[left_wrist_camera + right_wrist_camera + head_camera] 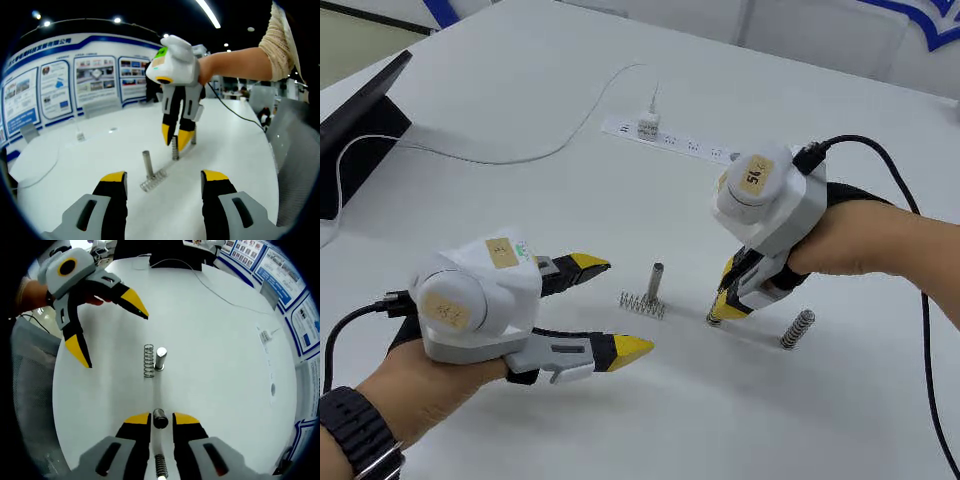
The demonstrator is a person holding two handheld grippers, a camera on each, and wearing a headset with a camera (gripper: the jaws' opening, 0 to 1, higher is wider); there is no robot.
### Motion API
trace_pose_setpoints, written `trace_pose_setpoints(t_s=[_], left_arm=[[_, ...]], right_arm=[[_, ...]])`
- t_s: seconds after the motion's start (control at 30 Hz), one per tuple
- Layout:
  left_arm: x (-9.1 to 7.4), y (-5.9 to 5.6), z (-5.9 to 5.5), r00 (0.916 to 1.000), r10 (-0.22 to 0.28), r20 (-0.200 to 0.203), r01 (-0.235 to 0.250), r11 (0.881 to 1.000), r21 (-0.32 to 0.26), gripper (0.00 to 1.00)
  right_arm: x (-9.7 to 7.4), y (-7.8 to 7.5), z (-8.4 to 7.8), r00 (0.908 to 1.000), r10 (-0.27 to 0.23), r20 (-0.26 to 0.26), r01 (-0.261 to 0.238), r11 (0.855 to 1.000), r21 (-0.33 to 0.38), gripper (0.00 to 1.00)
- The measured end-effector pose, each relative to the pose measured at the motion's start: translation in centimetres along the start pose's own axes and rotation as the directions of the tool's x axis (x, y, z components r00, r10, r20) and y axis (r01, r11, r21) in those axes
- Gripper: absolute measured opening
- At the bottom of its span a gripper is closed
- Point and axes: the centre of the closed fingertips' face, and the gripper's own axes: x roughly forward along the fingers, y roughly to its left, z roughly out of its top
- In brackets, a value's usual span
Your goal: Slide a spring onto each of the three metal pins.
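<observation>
Main hazard at the right claw (pixel 726 309): easy to topple the small pin (pixel 160 418) standing between the yellow tips with a sideways drag or a crooked lift. Just as easy to snag its spring (pixel 175 149) and draw it back up and off on the way out. Narrowly parted, one tip either side of that pin, close enough to look like contact; impossible to tell whether truly pinching. Pointed steeply down at the table (pixel 520 150), with coils visible at the pin's foot by the tips.

Left claw (pixel 612 305): spread wide, holding nothing, touching nothing, hovering low and roughly level. Second hazard here: a clumsy reach, likely to roll the loose spring (pixel 642 304) away or to tip the bare pin (pixel 655 281).

Just ahead of the left claw's tips: bare pin upright, loose spring lying flat against its foot. On the other side of the right claw: the sprung pin (pixel 798 328), already sleeved and leaning a little in the head view. By judgement, two pins served or nearly so, one to go.

Farther off: power strip (pixel 670 140), white cable (pixel 570 130), dark screen (pixel 360 120).
</observation>
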Motion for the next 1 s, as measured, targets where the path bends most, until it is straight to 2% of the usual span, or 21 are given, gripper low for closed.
trace_pose_setpoints(t_s=[0.17, 0.2, 0.33, 0.67, 1.0], left_arm=[[-0.1, 0.1, 0.0, 1.0000, 0.003, 0.001, -0.003, 1.000, -0.001, 0.60], [-0.1, 0.1, 0.1, 1.0000, 0.004, 0.001, -0.004, 1.000, 0.000, 0.60], [-0.2, 0.2, 0.1, 1.0000, 0.006, 0.001, -0.006, 1.000, 0.001, 0.60], [-0.2, 0.2, 0.0, 1.0000, 0.008, -0.001, -0.008, 1.000, 0.000, 0.60], [-0.3, 0.3, 0.0, 0.9999, 0.012, -0.002, -0.012, 1.000, -0.002, 0.60]], right_arm=[[-0.3, 0.3, 1.2, 0.9997, -0.004, 0.024, 0.004, 1.000, -0.011, 0.18], [-0.3, 0.5, 1.9, 0.9988, 0.007, 0.048, -0.007, 1.000, 0.000, 0.18], [0.2, 0.7, 2.8, 0.9970, 0.014, 0.076, -0.015, 1.000, 0.016, 0.18], [1.8, 1.5, 4.1, 0.9930, 0.027, 0.115, -0.031, 0.999, 0.033, 0.18], [3.1, 1.3, 4.8, 0.9890, 0.033, 0.144, -0.043, 0.997, 0.071, 0.18]])
